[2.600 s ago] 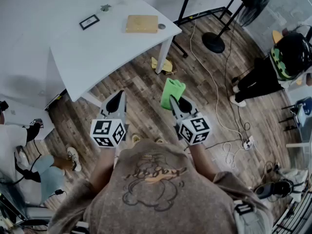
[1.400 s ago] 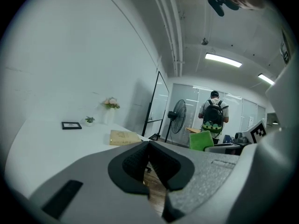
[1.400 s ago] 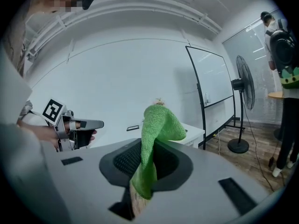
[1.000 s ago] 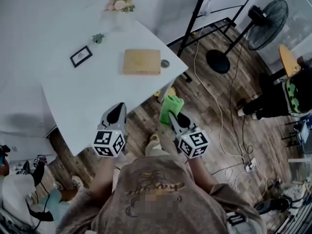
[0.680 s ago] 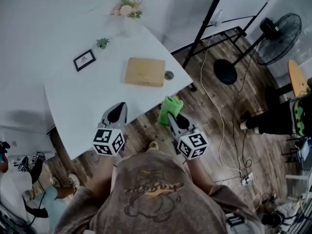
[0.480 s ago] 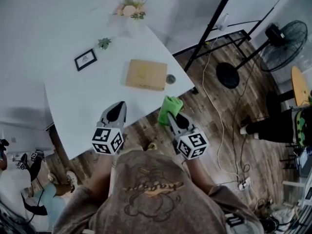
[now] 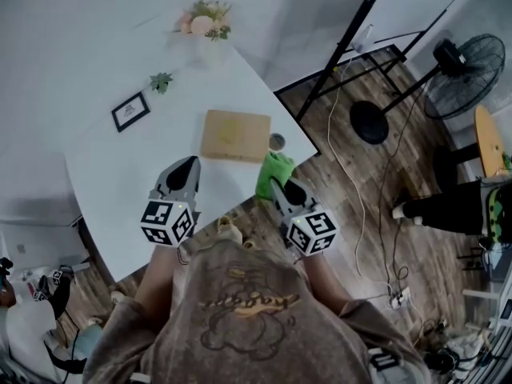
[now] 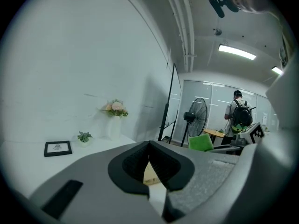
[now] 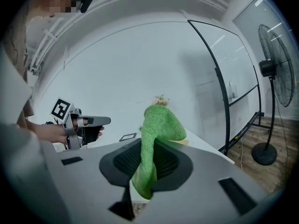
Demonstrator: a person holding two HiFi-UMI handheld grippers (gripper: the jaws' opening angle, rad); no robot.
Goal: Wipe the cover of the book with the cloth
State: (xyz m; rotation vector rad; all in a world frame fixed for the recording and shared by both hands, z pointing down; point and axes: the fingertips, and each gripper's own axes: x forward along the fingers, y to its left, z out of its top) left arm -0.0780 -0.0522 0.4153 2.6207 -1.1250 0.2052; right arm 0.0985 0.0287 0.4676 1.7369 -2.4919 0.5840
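Book lies flat on the table, near its right corner, with its long axis running across the line of approach. It sits ahead of both grippers and touches neither. The right gripper is nearer, just short of the table's near edge, with the book ahead and slightly left. Its jaws pinch the green cloth, which stands up past the tips. The left gripper is over the near edge, its jaws pressed together and empty. The cloth is not yet on the cover.
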